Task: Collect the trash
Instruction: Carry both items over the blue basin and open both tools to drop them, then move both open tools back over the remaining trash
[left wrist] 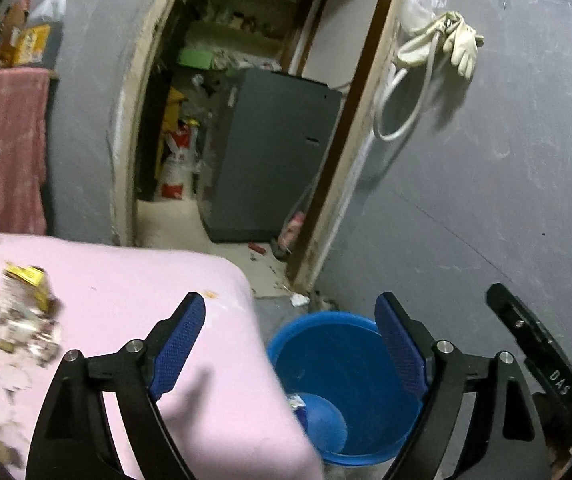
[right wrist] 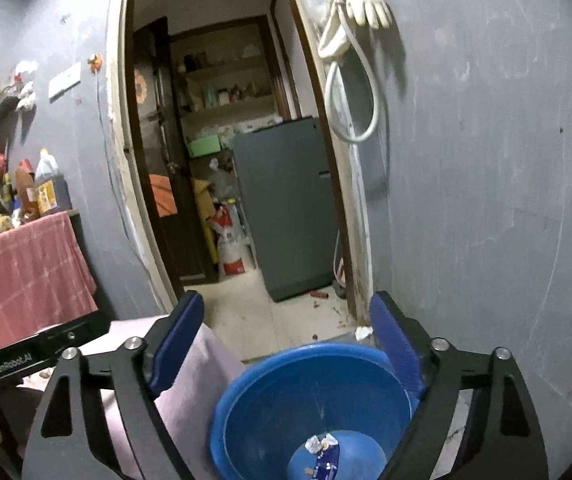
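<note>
Left tongs (left wrist: 290, 344): spread wide, nothing between the blue pads (left wrist: 180, 344). Held level over the corner of the pink-covered worktop (left wrist: 146, 280), one finger above the cloth, the other above the blue bucket (left wrist: 326, 344). Pointing toward the doorway (left wrist: 246, 100).

Right tongs (right wrist: 286, 344): spread wide, gripping nothing. Held directly above the bucket (right wrist: 278, 392), tilted downward so the bucket mouth sits between the fingers. Its black body shows at the right edge of the left wrist view.

Trash, uncollected: heap of torn paper scraps and a yellow wrapper (left wrist: 10, 320) on the left part of the worktop, well apart from both tongs; blurred in the frame.

Trash, collected: crumpled foil-like scrap and a blue packet (right wrist: 324, 454) lying on the bucket floor.

Bucket: stands on the floor just beside the worktop corner, against the grey wall (right wrist: 486, 200).

Surroundings: grey refrigerator (right wrist: 286, 208) beyond the doorway; pale gloves (right wrist: 366, 0) and a looped hose (right wrist: 354, 92) hung on the wall by the door frame; bottles (right wrist: 26, 192) above a red towel (right wrist: 34, 272) at the left.
</note>
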Tool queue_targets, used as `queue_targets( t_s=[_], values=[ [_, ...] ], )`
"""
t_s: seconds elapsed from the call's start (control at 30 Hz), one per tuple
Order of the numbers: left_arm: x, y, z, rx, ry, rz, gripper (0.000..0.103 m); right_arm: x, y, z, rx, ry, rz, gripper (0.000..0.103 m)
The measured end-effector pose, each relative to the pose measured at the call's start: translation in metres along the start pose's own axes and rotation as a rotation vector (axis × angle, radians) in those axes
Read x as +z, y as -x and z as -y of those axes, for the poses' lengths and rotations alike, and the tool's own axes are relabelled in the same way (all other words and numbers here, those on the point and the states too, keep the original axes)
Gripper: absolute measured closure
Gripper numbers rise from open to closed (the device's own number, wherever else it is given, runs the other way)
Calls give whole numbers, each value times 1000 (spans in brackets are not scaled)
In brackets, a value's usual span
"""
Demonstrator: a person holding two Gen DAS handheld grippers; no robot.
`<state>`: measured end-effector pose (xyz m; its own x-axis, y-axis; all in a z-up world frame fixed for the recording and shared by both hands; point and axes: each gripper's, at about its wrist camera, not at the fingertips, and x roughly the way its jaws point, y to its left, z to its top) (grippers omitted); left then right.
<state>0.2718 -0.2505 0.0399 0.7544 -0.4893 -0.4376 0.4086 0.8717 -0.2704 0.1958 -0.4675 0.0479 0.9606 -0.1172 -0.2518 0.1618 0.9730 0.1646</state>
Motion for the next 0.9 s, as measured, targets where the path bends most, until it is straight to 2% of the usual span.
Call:
queue_targets(
  t_s=[0.03, 0.07, 0.1, 0.13, 0.5, 0.7, 0.9],
  values=[
    [1, 7, -2, 17, -2, 17, 7, 2, 3, -3, 3, 4, 11, 12],
    [2, 15, -4, 35, 1, 42, 3, 4, 7, -7, 6, 9, 24, 7],
    [2, 25, -7, 48, 4, 75, 3, 6, 10, -12, 9, 14, 40, 1],
    [3, 33, -10, 53, 3, 96, 3, 7, 13, -16, 14, 18, 53, 0],
    [12, 113, -59, 170, 14, 229, 3, 18, 42, -86, 129, 115, 162, 0],
    [4, 149, -86, 236, 19, 264, 2, 16, 58, -129, 210, 154, 219, 0],
    [-10, 180, -119, 305, 38, 269, 2, 11, 66, -164, 288, 180, 237, 0]
  ],
)
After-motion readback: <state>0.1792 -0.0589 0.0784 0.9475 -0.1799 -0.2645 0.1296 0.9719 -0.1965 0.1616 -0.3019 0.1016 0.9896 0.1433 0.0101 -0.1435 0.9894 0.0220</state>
